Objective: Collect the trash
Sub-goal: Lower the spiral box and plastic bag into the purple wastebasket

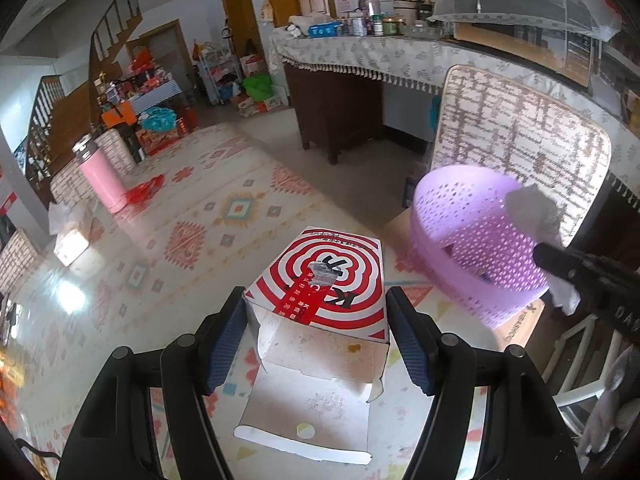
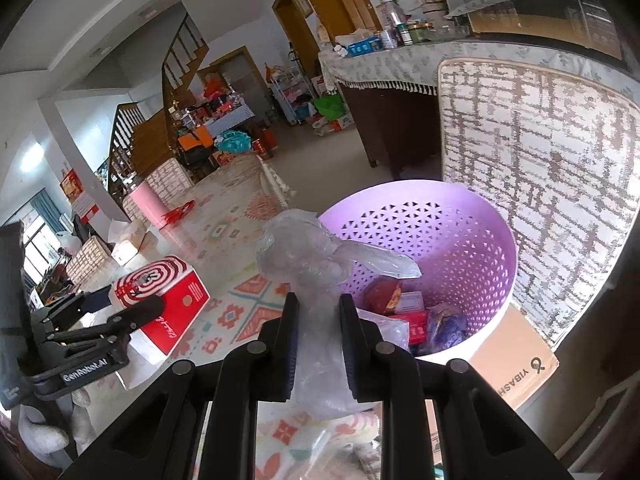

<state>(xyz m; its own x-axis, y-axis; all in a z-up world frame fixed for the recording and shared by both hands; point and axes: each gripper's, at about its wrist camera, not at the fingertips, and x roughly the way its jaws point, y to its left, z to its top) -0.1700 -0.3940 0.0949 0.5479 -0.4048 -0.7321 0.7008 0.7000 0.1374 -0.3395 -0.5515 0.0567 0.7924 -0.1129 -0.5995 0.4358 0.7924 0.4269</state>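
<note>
A red and white spiral-printed carton [image 1: 332, 280] lies on the patterned tablecloth, its end flap open toward me. My left gripper [image 1: 316, 320] is open, with one finger on each side of the carton's near end; whether they touch it I cannot tell. My right gripper [image 2: 318, 332] is shut on a crumpled clear plastic bag [image 2: 308, 252] and holds it up by the near rim of the purple perforated basket [image 2: 460, 216]. The basket holds red packets and a purple wrapper. The right gripper and bag also show in the left wrist view [image 1: 536, 216], over the basket [image 1: 452, 216].
The basket stands on a flat cardboard sheet [image 2: 516, 364] at the table's right edge. A padded chair back [image 2: 540, 152] rises behind it. A pink thermos [image 1: 100, 176], a red wrapper [image 1: 144, 192] and a tissue box [image 1: 72, 232] are at the far left of the table.
</note>
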